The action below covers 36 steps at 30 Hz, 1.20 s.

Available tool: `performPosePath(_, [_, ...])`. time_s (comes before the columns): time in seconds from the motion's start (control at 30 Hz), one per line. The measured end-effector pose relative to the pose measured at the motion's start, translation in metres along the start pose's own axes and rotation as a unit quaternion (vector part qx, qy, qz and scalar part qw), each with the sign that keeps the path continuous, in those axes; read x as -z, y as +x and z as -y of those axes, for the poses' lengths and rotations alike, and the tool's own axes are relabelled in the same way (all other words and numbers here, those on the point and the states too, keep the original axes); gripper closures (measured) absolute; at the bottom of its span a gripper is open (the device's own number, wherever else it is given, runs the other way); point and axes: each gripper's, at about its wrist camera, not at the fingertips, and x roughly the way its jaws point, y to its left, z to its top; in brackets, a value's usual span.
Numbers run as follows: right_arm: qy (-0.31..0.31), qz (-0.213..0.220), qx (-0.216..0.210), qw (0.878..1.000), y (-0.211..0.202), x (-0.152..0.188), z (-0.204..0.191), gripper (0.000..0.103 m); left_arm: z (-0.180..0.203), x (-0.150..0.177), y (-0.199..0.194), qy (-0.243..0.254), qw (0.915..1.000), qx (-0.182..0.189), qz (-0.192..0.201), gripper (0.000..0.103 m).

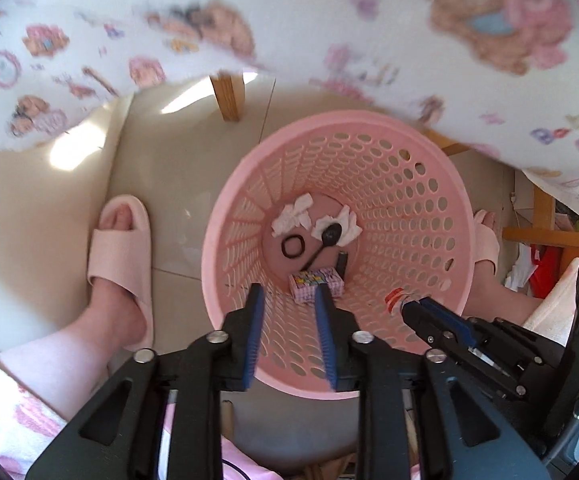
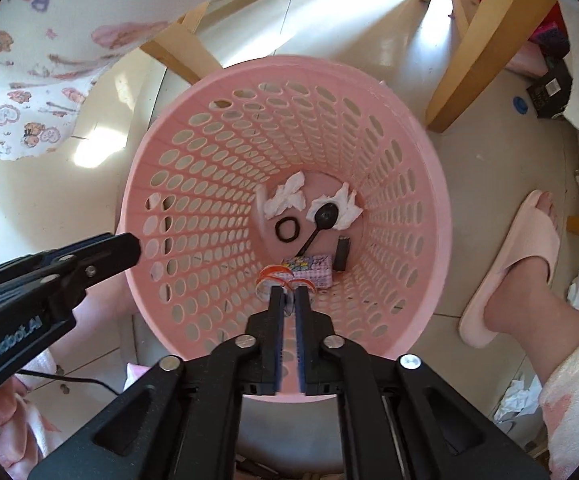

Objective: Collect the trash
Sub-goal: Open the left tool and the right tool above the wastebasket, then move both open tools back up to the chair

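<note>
A pink perforated basket (image 1: 429, 208) (image 2: 193, 168) stands on the floor below both grippers. At its bottom lie crumpled white tissues (image 1: 293, 216) (image 2: 285, 198), a black spoon (image 1: 327, 238) (image 2: 321, 218), a black ring (image 1: 292, 246) (image 2: 287, 230), a small purple box (image 1: 315, 282) (image 2: 315, 270) and a small dark object (image 2: 341, 254). My left gripper (image 1: 289, 294) is open and empty over the basket. My right gripper (image 2: 288, 294) (image 1: 407, 306) is shut on a red-and-white wrapper (image 2: 273, 276) (image 1: 394, 299) above the basket's inside.
A cartoon-print tablecloth (image 1: 289, 20) hangs over wooden table legs (image 1: 229, 96) (image 2: 477, 48). The person's feet in pink slippers (image 1: 121, 256) (image 2: 513, 264) flank the basket. Clutter (image 2: 545, 88) lies on the tiled floor at right.
</note>
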Motion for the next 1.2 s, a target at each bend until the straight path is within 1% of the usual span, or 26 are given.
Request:
performPosePath(0.03, [0.000,0.004,0.004,1.000,-0.002,-0.001,0.000,0.089,0.000,-0.001,-0.004,0.003,1.0000,-0.005,0.008,0.074])
performPosePath(0.1, [-0.002,0.013,0.012,1.000,-0.005,-0.002,0.000,0.089,0.002,-0.002,-0.012,0.011,0.9994,-0.021,0.023,0.071])
performPosePath(0.17, [-0.007,0.019,0.016,1.000,-0.010,-0.003,-0.001,0.089,0.005,-0.003,-0.021,0.020,0.9983,-0.038,0.040,0.064])
performPosePath(0.23, [-0.015,0.031,0.026,0.999,-0.017,-0.004,-0.004,0.086,0.008,-0.004,-0.029,0.029,0.9969,-0.047,0.056,0.062])
performPosePath(0.27, [-0.017,0.041,0.033,0.998,-0.022,-0.004,-0.006,0.085,0.009,-0.004,-0.034,0.033,0.9959,-0.053,0.065,0.061])
performPosePath(0.33, [-0.019,0.073,0.063,0.995,-0.033,-0.003,-0.009,0.080,0.010,-0.004,-0.044,0.039,0.9936,-0.063,0.085,0.057])
performPosePath(0.37, [-0.022,0.087,0.073,0.993,-0.039,-0.002,-0.010,0.080,0.010,-0.003,-0.049,0.038,0.9925,-0.067,0.096,0.056])
performPosePath(0.5, [-0.013,0.112,0.071,0.991,-0.056,-0.003,-0.009,0.080,0.010,-0.001,-0.070,0.040,0.9882,-0.065,0.132,0.050])
performPosePath(0.6, [-0.013,0.129,0.073,0.989,-0.069,-0.003,-0.009,0.076,0.006,0.000,-0.087,0.033,0.9849,-0.058,0.159,0.043])
performPosePath(0.67, [-0.015,0.142,0.073,0.987,-0.080,-0.002,-0.011,0.075,0.001,-0.001,-0.099,0.021,0.9824,-0.050,0.179,0.035])
performPosePath(0.73, [-0.016,0.156,0.065,0.986,-0.093,-0.001,-0.014,0.075,0.001,0.001,-0.112,0.013,0.9784,-0.046,0.201,0.033])
performPosePath(0.8, [-0.017,0.176,0.061,0.982,-0.106,0.004,-0.016,0.075,0.001,0.003,-0.123,0.017,0.9728,-0.055,0.225,0.032])
performPosePath(0.83, [-0.019,0.187,0.062,0.980,-0.112,0.006,-0.018,0.074,0.003,0.003,-0.129,0.021,0.9691,-0.066,0.237,0.028])
performPosePath(0.87, [-0.021,0.197,0.064,0.978,-0.119,0.007,-0.020,0.074,0.004,0.005,-0.134,0.025,0.9655,-0.077,0.248,0.022])
performPosePath(0.9, [-0.022,0.207,0.065,0.976,-0.124,0.009,-0.022,0.072,0.005,0.006,-0.138,0.027,0.9617,-0.088,0.258,0.018])
performPosePath(0.93, [-0.021,0.218,0.065,0.974,-0.131,0.010,-0.023,0.070,0.008,0.009,-0.143,0.030,0.9570,-0.101,0.270,0.012])
performPosePath(0.97, [-0.017,0.229,0.063,0.971,-0.138,0.012,-0.022,0.069,0.010,0.011,-0.146,0.035,0.9536,-0.112,0.277,0.008])
performPosePath(1.0, [-0.014,0.238,0.059,0.969,-0.145,0.011,-0.022,0.066,0.009,0.012,-0.148,0.042,0.9522,-0.114,0.280,0.008])
performPosePath(1.03, [-0.010,0.247,0.056,0.967,-0.151,0.011,-0.021,0.062,0.009,0.013,-0.149,0.046,0.9533,-0.104,0.280,0.008])
performPosePath(1.1, [-0.007,0.266,0.060,0.962,-0.162,0.011,-0.020,0.057,0.005,0.013,-0.154,0.036,0.9556,-0.086,0.279,0.008])
performPosePath(1.17, [-0.005,0.284,0.068,0.956,-0.172,0.012,-0.020,0.055,0.003,0.015,-0.160,0.030,0.9511,-0.090,0.294,0.007])
performPosePath(1.2, [-0.003,0.291,0.069,0.954,-0.177,0.013,-0.019,0.050,0.002,0.015,-0.163,0.032,0.9478,-0.097,0.302,0.007])
